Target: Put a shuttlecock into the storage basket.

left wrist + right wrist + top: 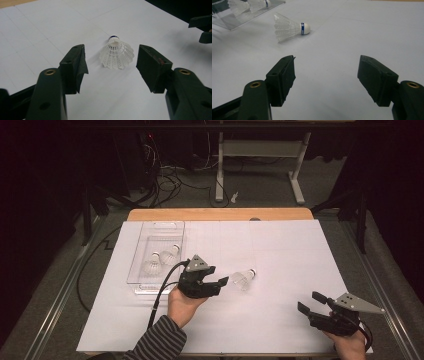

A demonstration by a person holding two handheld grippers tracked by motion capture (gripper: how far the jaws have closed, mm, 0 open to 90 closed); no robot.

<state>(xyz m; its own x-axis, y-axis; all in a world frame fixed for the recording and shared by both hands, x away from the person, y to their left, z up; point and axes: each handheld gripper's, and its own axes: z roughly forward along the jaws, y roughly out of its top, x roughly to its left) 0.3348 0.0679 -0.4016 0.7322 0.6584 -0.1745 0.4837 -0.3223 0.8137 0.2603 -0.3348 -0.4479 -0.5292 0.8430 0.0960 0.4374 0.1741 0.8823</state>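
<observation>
A white shuttlecock (243,279) with a blue band lies on its side on the white sheet near the table's middle. My left gripper (216,281) is open just left of it, jaws pointing at its skirt. From the left gripper view the shuttlecock (116,53) rests a short way beyond the open jaws, skirt toward me, untouched. My right gripper (310,303) is open at the front right, empty. Seen from the right gripper view, the shuttlecock (290,26) lies far ahead to the left.
A clear plastic tray (145,270) stands left of the left gripper with two more shuttlecocks (159,260) inside. White paper (280,250) covers the table; its wooden far edge (220,214) shows beyond. Table legs and cables stand on the floor behind.
</observation>
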